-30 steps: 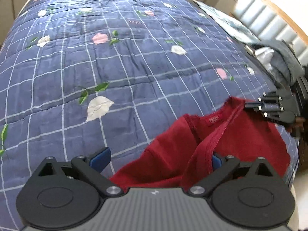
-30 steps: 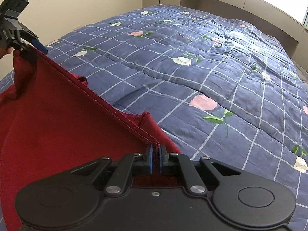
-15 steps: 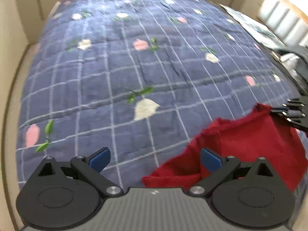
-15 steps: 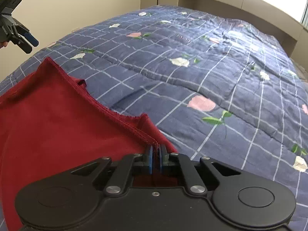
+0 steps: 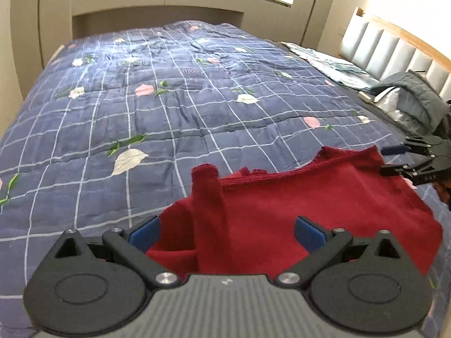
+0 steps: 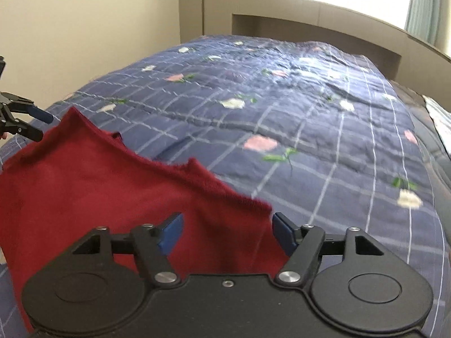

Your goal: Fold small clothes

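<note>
Both jaws wide, right gripper (image 6: 227, 232) just opened; red garment (image 5: 310, 205) loose between them on quilted bed (image 5: 169, 107), beige walls.

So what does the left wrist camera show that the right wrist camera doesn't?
Only the left wrist view shows the padded headboard, a grey jacket heaped at the bed's edge, and a rolled-up strip of the red garment standing up near the left gripper. Only the right wrist view shows the bare cream wall. Both show the blue floral quilt, the window above it, and both grippers open with red cloth between the fingers; the right gripper has just been opening.
</note>
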`<state>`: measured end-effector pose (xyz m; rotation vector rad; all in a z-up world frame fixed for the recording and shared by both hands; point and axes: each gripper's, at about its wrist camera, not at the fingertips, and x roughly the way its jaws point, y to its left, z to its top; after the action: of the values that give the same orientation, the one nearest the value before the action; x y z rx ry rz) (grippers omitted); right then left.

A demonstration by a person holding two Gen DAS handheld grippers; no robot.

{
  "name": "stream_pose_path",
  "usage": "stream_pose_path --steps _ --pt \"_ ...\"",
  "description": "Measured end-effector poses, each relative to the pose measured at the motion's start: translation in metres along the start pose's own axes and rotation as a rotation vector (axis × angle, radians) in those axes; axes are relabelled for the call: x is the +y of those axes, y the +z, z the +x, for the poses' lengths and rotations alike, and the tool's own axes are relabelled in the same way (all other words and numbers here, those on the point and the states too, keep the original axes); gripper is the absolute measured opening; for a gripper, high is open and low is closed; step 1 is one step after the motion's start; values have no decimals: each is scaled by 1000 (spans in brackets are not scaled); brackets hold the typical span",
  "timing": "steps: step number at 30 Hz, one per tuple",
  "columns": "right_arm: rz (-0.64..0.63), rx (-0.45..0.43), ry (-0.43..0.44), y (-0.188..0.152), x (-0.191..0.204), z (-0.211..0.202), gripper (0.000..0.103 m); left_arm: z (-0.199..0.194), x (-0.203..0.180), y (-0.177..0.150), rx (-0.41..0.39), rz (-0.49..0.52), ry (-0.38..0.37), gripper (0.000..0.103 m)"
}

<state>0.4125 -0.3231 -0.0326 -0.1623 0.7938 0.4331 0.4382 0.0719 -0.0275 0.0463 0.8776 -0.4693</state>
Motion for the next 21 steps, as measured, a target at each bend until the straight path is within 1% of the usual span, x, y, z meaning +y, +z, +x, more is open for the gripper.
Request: stream_pose_path --steps 1,3,4,5,6,7,8,11,13,16,21 --pt "8 5 -10 -3 0 2 64 3 -3 0 -7 1 26 93" --pt "48 -1 -25 -6 -2 5 56 7 -6 2 -3 -15 73 68" --pt "73 -11 -28 -7 -5 6 46 9 -6 3 2 -27 85 59" --pt "99 -23 -31 -6 -7 7 34 9 -4 3 4 -41 85 39" --pt "121 -32 -36 -5 -8 7 27 10 -3 3 8 -57 85 15" --pt "134 -39 -38 -4 -10 7 16 10 0 4 8 -72 94 6" --pt "145 -51 -38 -2 -11 6 9 8 2 4 -1 -91 108 5" --pt "150 -91 -58 4 -10 3 4 -2 13 1 -58 -156 139 4" --pt "146 -100 -70 6 -9 3 4 -3 20 -2 -68 -198 171 4" --pt "121 -82 -102 5 -6 12 4 4 30 -10 -51 -241 206 3" --pt "103 -62 -140 0 -4 26 4 18 37 -21 -36 -266 212 4"
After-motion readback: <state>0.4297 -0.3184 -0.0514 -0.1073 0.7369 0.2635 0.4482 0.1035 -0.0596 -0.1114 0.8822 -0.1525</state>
